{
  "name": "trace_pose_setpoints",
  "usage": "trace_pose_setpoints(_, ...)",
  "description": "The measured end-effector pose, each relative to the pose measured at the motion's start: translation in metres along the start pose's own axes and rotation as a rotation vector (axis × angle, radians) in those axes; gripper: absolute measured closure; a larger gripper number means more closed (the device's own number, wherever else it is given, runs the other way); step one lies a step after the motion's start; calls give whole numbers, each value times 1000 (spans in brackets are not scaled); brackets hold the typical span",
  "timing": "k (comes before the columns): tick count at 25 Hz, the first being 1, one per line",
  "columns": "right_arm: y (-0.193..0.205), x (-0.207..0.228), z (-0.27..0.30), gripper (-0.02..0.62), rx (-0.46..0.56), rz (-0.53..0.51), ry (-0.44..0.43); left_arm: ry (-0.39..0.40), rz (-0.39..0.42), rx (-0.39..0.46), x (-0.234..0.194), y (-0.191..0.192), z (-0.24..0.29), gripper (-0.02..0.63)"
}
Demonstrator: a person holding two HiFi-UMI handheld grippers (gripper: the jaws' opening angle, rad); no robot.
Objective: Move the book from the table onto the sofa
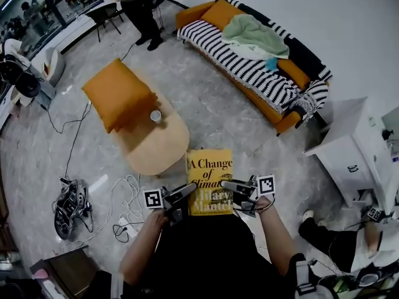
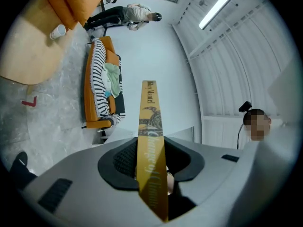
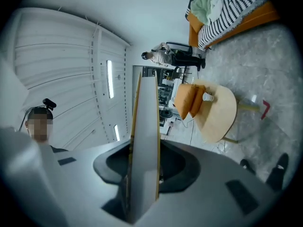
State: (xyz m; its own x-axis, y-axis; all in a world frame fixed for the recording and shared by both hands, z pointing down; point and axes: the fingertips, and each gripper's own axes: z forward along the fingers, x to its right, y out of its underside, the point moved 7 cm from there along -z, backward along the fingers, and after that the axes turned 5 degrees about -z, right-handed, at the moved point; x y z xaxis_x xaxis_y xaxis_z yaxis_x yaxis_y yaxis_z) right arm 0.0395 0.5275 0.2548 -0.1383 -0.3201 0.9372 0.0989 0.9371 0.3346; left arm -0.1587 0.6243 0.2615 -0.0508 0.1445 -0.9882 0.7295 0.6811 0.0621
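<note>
A yellow hardback book (image 1: 209, 180) hangs flat in the air over the floor, held between both grippers. My left gripper (image 1: 190, 190) is shut on its spine side, and the yellow spine (image 2: 151, 145) runs up between the jaws in the left gripper view. My right gripper (image 1: 229, 185) is shut on the opposite edge, where the white page block (image 3: 144, 145) fills the gap. The orange sofa (image 1: 209, 11), draped with a striped throw (image 1: 249, 67) and a green blanket (image 1: 254, 35), stands at the upper right. The oval wooden table (image 1: 156, 147) lies to the left of the book.
An orange cushion (image 1: 118, 93) and a small white cup (image 1: 155, 116) sit on the table. A white cabinet (image 1: 352, 148) stands at the right. Cables and a bag (image 1: 72, 204) lie on the floor at the left. A person (image 1: 138, 5) stands far back near a chair (image 1: 103, 14).
</note>
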Motion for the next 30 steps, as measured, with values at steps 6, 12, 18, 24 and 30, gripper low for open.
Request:
trace_pose_setpoints(6, -21, 5, -45, 445, 106, 12, 20, -18, -19, -94, -7, -9, 58, 462)
trace_pose_setpoints(12, -46, 22, -62, 445, 188, 22, 46, -23, -59, -147, -23, -36, 96, 462)
trace_pose_setpoints(18, -111, 42, -77, 445, 239, 12, 94, 6, -77, -210, -37, -92, 157, 462)
trace_pose_setpoints(24, -168, 51, -85, 445, 301, -28, 146, 39, -82, -281, -47, -144, 209, 462)
trace_pose_setpoints(30, -204, 54, -105, 445, 392, -28, 164, 44, -76, -381, -45, -175, 265, 462)
